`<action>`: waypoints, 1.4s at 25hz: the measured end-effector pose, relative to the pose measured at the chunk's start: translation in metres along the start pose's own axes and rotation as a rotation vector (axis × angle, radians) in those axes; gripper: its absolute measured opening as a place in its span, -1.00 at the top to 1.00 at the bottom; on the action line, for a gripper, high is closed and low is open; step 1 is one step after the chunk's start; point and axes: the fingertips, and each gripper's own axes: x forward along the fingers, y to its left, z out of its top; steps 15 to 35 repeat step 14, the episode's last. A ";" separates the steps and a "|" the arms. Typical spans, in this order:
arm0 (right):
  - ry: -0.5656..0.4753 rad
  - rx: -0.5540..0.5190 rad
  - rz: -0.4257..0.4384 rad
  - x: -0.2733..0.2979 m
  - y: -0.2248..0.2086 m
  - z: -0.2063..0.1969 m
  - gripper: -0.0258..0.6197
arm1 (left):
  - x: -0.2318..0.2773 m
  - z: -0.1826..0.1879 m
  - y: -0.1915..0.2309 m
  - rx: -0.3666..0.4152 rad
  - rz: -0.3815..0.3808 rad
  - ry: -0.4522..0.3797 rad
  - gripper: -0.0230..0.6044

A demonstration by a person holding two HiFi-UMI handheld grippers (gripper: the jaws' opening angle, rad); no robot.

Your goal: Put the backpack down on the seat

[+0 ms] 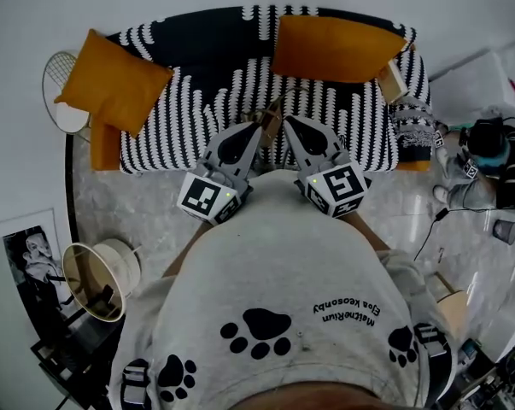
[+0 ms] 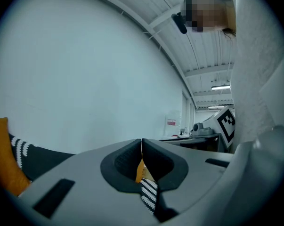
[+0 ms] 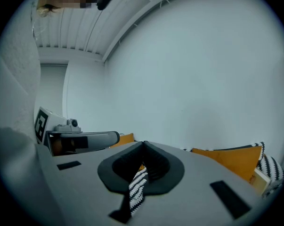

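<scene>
The left hand-held gripper (image 1: 255, 133) and right hand-held gripper (image 1: 289, 126) are held shut and empty (tips side by side), the sofa (image 1: 240, 84) just ahead. The backpack is perhaps betrayed by straps (image 1: 136, 381) behind them.

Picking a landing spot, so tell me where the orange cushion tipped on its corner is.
Head view: the orange cushion leans at the left end of the striped sofa, just right of the round white wire object.
</scene>
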 end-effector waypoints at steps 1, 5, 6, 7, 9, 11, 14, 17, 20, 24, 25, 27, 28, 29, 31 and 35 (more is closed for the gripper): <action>0.000 -0.002 -0.001 -0.002 0.000 0.000 0.82 | 0.000 0.001 -0.002 0.002 -0.002 -0.002 0.86; 0.002 -0.004 0.003 -0.006 -0.001 -0.003 0.82 | 0.002 -0.002 -0.008 0.011 -0.007 -0.002 0.86; 0.003 -0.004 0.005 -0.006 -0.002 -0.005 0.82 | 0.003 -0.004 -0.008 0.012 -0.009 -0.001 0.86; 0.003 -0.005 0.005 -0.005 -0.002 -0.006 0.82 | 0.004 -0.005 -0.009 0.011 -0.011 -0.002 0.86; 0.004 -0.006 0.003 -0.004 -0.004 -0.008 0.82 | 0.004 -0.007 -0.008 0.007 -0.012 -0.007 0.86; 0.007 -0.004 0.004 -0.004 -0.003 -0.008 0.82 | 0.002 -0.007 -0.007 0.005 -0.010 -0.012 0.86; 0.012 -0.002 0.004 -0.004 -0.001 -0.008 0.82 | 0.000 -0.005 -0.007 0.007 -0.010 -0.015 0.86; 0.012 -0.002 0.004 -0.004 -0.001 -0.008 0.82 | 0.000 -0.005 -0.007 0.007 -0.010 -0.015 0.86; 0.012 -0.002 0.004 -0.004 -0.001 -0.008 0.82 | 0.000 -0.005 -0.007 0.007 -0.010 -0.015 0.86; 0.012 -0.002 0.004 -0.004 -0.001 -0.008 0.82 | 0.000 -0.005 -0.007 0.007 -0.010 -0.015 0.86; 0.012 -0.002 0.004 -0.004 -0.001 -0.008 0.82 | 0.000 -0.005 -0.007 0.007 -0.010 -0.015 0.86; 0.012 -0.002 0.004 -0.004 -0.001 -0.008 0.82 | 0.000 -0.005 -0.007 0.007 -0.010 -0.015 0.86; 0.012 -0.002 0.004 -0.004 -0.001 -0.008 0.82 | 0.000 -0.005 -0.007 0.007 -0.010 -0.015 0.86; 0.012 -0.002 0.004 -0.004 -0.001 -0.008 0.82 | 0.000 -0.005 -0.007 0.007 -0.010 -0.015 0.86; 0.012 -0.002 0.004 -0.004 -0.001 -0.008 0.82 | 0.000 -0.005 -0.007 0.007 -0.010 -0.015 0.86; 0.012 -0.002 0.004 -0.004 -0.001 -0.008 0.82 | 0.000 -0.005 -0.007 0.007 -0.010 -0.015 0.86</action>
